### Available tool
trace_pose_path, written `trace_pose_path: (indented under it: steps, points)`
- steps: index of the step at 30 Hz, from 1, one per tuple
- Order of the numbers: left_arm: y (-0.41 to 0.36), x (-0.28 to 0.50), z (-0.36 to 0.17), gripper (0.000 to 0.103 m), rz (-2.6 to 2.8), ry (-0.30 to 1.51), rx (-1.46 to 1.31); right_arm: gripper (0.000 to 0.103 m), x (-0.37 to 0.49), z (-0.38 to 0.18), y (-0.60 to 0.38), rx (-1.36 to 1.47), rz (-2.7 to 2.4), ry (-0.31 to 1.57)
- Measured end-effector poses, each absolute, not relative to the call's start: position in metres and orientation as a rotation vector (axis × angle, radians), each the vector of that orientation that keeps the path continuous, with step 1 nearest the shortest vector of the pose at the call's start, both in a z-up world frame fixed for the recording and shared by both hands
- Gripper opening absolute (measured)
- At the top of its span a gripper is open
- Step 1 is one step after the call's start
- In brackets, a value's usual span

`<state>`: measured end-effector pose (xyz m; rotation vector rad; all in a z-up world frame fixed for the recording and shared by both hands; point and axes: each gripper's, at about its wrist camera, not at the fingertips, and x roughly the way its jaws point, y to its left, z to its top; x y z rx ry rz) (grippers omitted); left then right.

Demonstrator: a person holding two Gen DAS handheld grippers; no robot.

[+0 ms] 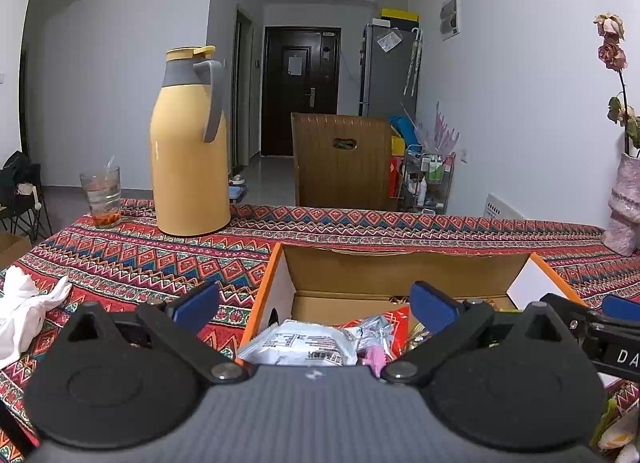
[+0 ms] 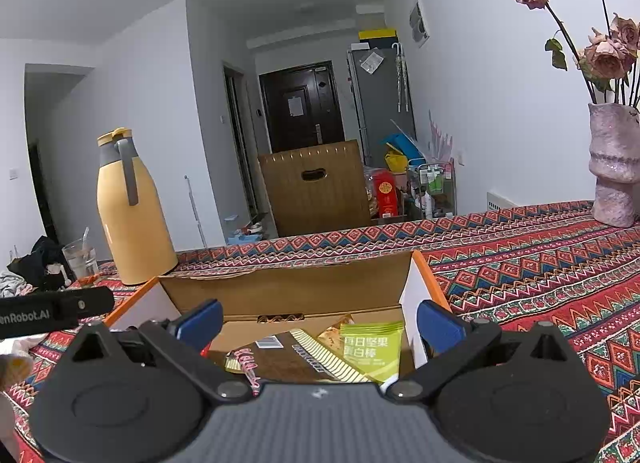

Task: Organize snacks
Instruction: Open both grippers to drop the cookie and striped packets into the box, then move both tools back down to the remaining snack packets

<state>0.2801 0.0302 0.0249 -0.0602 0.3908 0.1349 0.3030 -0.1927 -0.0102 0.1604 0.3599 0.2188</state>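
An open cardboard box with orange edges sits on the patterned tablecloth and holds several snack packets. My left gripper hangs open over its left half, above a white-and-grey packet and a red packet; nothing is between its blue pads. In the right wrist view the same box shows a green packet and a brown striped packet. My right gripper stands open over them, holding nothing. The right gripper's arm shows at the left view's right edge.
A tall yellow thermos and a glass with a straw stand at the back left of the table. A pink vase with dried roses stands at the back right. A white crumpled cloth lies on the left. A wooden chair back rises behind the table.
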Motion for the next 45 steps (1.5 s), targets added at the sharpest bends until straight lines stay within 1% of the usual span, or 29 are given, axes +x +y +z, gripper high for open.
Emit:
trace_pose_path:
  steps: [10, 26, 32, 45]
  points:
    - [0.026, 0.278, 0.029, 0.103, 0.137, 0.382, -0.049, 0.103, 0.301, -0.008, -0.196, 0.164, 0.216, 0.352]
    - [0.039, 0.248, 0.045, 0.103, 0.164, 0.417, -0.029, 0.103, 0.276, 0.021, -0.201, 0.132, 0.233, 0.297]
    - [0.044, 0.227, 0.039, 0.103, 0.166, 0.443, -0.017, 0.103, 0.260, 0.024, -0.205, 0.098, 0.229, 0.297]
    - [0.057, 0.177, 0.012, 0.103, 0.148, 0.504, -0.022, 0.103, 0.219, 0.002, -0.229, 0.027, 0.190, 0.370]
